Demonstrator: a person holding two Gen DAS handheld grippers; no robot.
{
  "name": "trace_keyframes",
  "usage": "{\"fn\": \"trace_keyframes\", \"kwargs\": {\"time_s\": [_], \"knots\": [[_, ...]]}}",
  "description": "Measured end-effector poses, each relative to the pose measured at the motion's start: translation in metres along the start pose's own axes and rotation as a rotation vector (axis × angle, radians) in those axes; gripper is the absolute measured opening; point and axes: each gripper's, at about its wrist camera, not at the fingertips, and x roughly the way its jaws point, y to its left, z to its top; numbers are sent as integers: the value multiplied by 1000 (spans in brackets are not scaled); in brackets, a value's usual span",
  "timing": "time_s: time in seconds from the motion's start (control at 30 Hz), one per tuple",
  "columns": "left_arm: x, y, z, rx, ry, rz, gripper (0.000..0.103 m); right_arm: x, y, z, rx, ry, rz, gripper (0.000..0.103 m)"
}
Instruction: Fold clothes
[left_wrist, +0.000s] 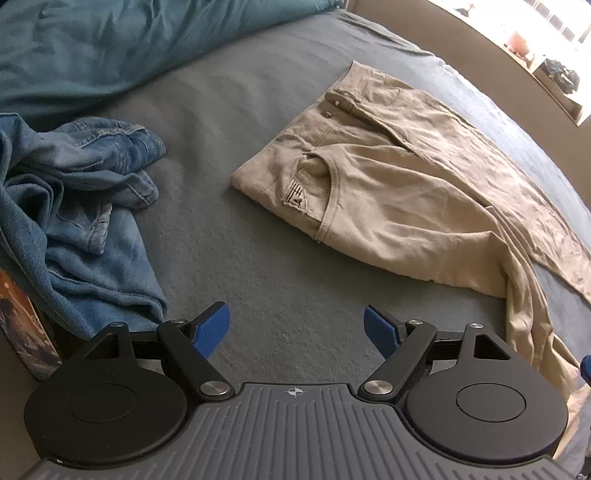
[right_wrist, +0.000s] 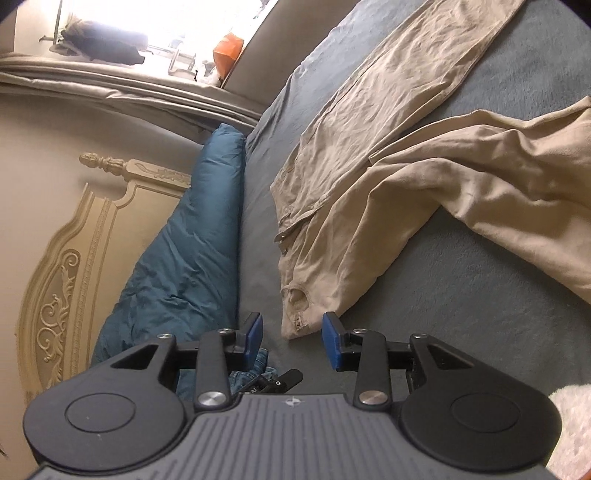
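Observation:
Beige trousers (left_wrist: 388, 184) lie on the grey bed cover (left_wrist: 240, 240), waist toward the left, one leg folded over the other and trailing to the lower right. My left gripper (left_wrist: 295, 325) is open above bare cover, short of the trousers, holding nothing. In the right wrist view the same beige trousers (right_wrist: 388, 166) spread across the upper right, and the waist corner (right_wrist: 299, 317) lies just ahead of the gap of my right gripper (right_wrist: 293, 332), which is open and empty.
A heap of blue jeans (left_wrist: 74, 206) lies at the left. A teal duvet (left_wrist: 110, 44) (right_wrist: 184, 251) runs along the bed's far side, against a carved cream headboard (right_wrist: 74, 258). A bright window (right_wrist: 166, 37) stands beyond the bed. Something white and fluffy (right_wrist: 572, 424) sits at the lower right.

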Motion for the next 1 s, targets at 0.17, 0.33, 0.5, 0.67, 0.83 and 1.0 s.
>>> {"fn": "trace_keyframes", "kwargs": {"time_s": [0.17,0.33,0.5,0.67,0.83,1.0], "knots": [[-3,4,-1,-17,-3,2,81,1,2,-6,-3,5,-12,38],[-4,5,-2,-21,-4,0,81,2,3,-11,-7,9,-23,38],[-4,5,-4,-25,2,-1,81,3,0,-15,2,18,-34,38],[-3,7,-6,-26,6,-1,81,9,-6,-22,22,31,-48,38],[0,9,-7,-31,10,-1,81,19,-13,-26,41,41,-67,38],[5,12,-8,-36,8,4,81,37,-25,-25,60,48,-89,38]]}}
